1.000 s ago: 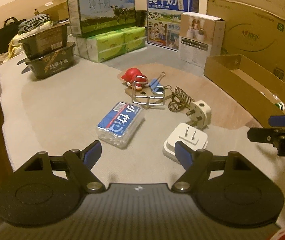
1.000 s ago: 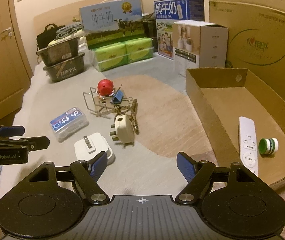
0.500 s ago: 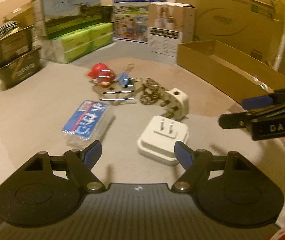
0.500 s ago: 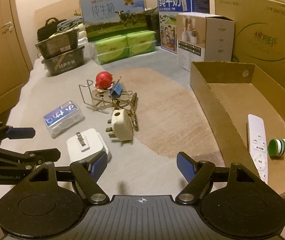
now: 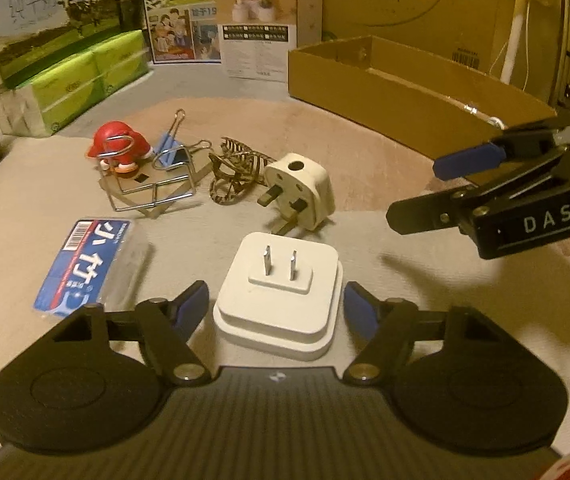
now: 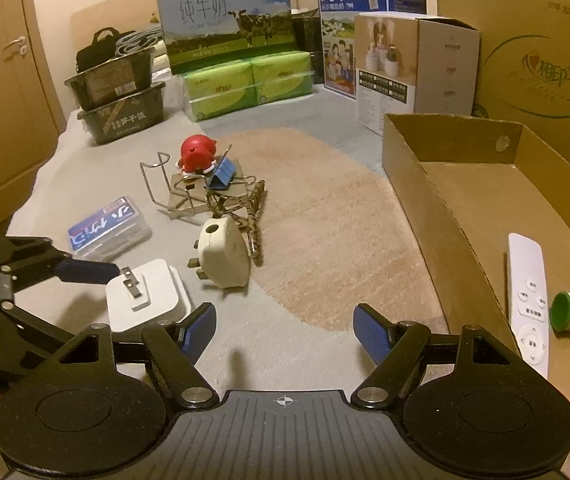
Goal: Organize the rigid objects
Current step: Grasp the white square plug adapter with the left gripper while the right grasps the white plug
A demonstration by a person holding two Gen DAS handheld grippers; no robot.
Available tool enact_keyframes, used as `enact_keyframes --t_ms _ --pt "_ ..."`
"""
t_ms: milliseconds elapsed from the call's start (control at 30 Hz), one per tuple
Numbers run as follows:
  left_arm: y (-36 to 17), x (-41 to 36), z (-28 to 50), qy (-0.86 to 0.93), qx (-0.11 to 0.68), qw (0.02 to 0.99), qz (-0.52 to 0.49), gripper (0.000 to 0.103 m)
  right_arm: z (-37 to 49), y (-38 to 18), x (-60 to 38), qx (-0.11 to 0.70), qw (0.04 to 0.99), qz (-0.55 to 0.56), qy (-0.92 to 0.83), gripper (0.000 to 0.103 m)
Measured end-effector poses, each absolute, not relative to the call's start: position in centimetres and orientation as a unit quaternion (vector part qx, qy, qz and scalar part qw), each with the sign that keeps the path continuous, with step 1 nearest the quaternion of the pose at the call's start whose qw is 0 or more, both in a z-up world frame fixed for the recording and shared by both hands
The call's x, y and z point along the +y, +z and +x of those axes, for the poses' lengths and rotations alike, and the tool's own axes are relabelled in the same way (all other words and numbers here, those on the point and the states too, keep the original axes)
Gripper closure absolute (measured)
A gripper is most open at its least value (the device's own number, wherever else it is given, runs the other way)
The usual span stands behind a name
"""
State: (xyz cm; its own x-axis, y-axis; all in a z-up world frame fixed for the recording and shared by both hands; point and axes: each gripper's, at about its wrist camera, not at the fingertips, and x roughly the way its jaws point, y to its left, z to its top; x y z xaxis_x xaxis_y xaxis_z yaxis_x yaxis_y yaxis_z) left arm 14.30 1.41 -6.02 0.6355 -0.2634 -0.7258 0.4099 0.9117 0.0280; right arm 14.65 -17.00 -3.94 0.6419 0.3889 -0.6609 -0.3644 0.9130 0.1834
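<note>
Closing around the square white charger, the left claw has been narrowing but its pads are not yet touching; an off-centre pinch could skid the charger into the three-pin plug just beyond. The right claw hangs released, with bare surface leading right toward the cardboard tray.

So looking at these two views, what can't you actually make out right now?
- Cardboard box contents: left wrist view, near wall hides them.
- White charger: right wrist view, left gripper covers its left side.
- Remote button labels: too small.
- Pad contact on the charger: unclear.
</note>
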Motion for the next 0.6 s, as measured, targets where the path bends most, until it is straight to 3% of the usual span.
enact_keyframes --t_ms 367,600 --pt "-6.3 3.1 13.6 -0.138 0.379 0.913 0.063 0.039 16.1 -4.4 -15.4 0.361 0.901 0.002 0.239 0.028" --pt "-6.2 4.6 12.7 -0.078 0.370 0.925 0.020 0.039 17.2 -4.3 -13.1 0.345 0.900 -0.011 0.265 0.037"
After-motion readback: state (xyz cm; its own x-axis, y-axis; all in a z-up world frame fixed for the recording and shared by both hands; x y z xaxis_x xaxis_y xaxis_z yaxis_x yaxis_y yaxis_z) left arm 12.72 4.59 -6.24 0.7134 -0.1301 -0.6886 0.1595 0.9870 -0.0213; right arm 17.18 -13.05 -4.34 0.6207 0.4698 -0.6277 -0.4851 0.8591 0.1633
